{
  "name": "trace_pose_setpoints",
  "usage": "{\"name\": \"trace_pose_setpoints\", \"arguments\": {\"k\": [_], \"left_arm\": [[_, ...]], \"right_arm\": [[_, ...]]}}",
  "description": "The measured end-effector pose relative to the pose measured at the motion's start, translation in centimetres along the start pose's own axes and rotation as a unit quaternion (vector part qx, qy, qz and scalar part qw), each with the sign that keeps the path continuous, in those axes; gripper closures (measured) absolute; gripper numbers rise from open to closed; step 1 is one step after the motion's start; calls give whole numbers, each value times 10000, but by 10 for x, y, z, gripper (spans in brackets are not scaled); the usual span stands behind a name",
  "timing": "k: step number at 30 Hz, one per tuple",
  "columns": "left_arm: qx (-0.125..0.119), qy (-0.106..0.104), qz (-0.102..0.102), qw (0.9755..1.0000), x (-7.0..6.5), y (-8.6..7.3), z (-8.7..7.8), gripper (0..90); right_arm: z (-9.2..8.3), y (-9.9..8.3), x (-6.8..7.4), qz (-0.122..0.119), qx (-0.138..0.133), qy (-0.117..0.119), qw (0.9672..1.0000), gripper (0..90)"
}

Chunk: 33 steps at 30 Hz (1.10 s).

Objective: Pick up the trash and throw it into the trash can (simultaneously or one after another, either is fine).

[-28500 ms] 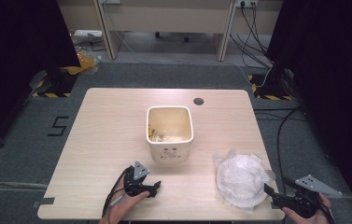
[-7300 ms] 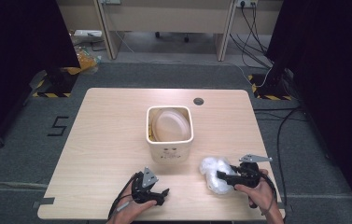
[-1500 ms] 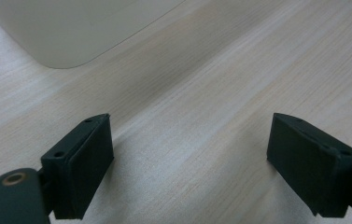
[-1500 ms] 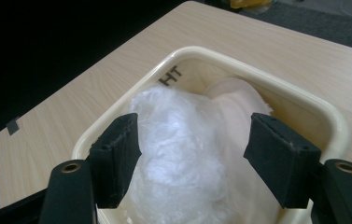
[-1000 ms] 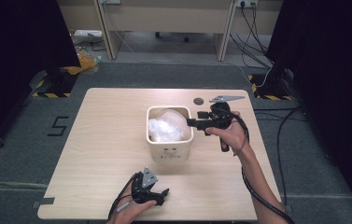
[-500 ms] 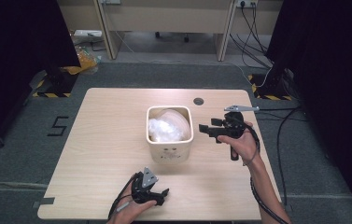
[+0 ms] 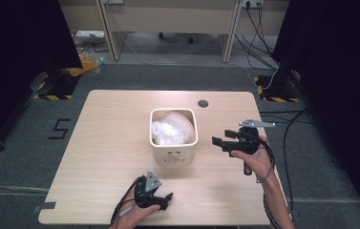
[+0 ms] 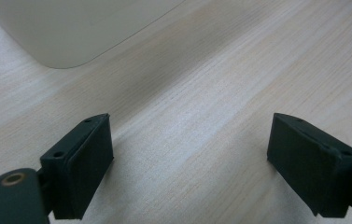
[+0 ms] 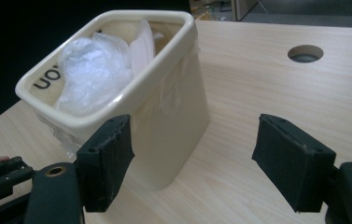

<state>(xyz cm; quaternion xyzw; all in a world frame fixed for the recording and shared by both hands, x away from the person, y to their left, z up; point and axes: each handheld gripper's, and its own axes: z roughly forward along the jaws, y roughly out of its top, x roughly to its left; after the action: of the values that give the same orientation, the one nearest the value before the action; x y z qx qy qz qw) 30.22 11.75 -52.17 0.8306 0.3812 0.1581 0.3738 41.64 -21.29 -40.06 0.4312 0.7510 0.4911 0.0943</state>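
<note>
Clearance is what I mind now: my right gripper (image 7: 217, 141) hangs at centre right of the high view, beside the cream bin (image 7: 173, 155), and its jaws have just been opening, standing wide with nothing between them. The crumpled plastic bag (image 7: 170, 132) sits inside the bin in the middle of the frame, its top bulging about level with the rim. In the right gripper view that bag (image 9: 92, 70) fills the upper left, and the bin's wall (image 9: 176, 121) runs close past my left pad, so I judge the safest way to finish is to draw straight away from the wall, jaws kept spread, without brushing the rim or tipping the bin. If the plastic springs up, a gentle downward press from above would settle it better than a pinch. My left gripper (image 7: 164, 200) rests at the lower centre of the high view on the wooden table (image 7: 106, 143), jaws released and empty; in the left gripper view the pads frame bare wood, with a corner of the bin (image 8: 66, 28) at upper left. I leave it parked there.
</note>
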Motion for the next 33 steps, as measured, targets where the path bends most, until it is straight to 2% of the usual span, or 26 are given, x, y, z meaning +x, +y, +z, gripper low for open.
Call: {"name": "trace_pose_setpoints", "arguments": {"k": [6, 10, 15, 16, 21, 27, 33], "left_arm": [[0, 2, -1, 10000, 0, 0, 0, 133], [1, 1, 2, 10000, 0, 0, 0, 133], [1, 2, 0, 10000, 0, 0, 0, 133], [1, 2, 0, 10000, 0, 0, 0, 133], [-5, 3, -4, 10000, 0, 0, 0, 133], [-18, 4, -6, 10000, 0, 0, 0, 134], [-25, 1, -13, 10000, 0, 0, 0, 134]], "right_arm": [[-3, -18, -3, 85, -55, -42, 9999, 275], [-4, -30, -4, 212, -33, -14, 9998, 267], [-6, -46, -8, 397, -217, 8, 9990, 247], [-5, -49, -9, 428, -169, -9, 9989, 247], [-4, -63, -14, 443, -115, 39, 9989, 247], [-7, -72, -14, 509, -66, 20, 9987, 242], [-6, -75, -10, 372, -35, -20, 9993, 240]]}}
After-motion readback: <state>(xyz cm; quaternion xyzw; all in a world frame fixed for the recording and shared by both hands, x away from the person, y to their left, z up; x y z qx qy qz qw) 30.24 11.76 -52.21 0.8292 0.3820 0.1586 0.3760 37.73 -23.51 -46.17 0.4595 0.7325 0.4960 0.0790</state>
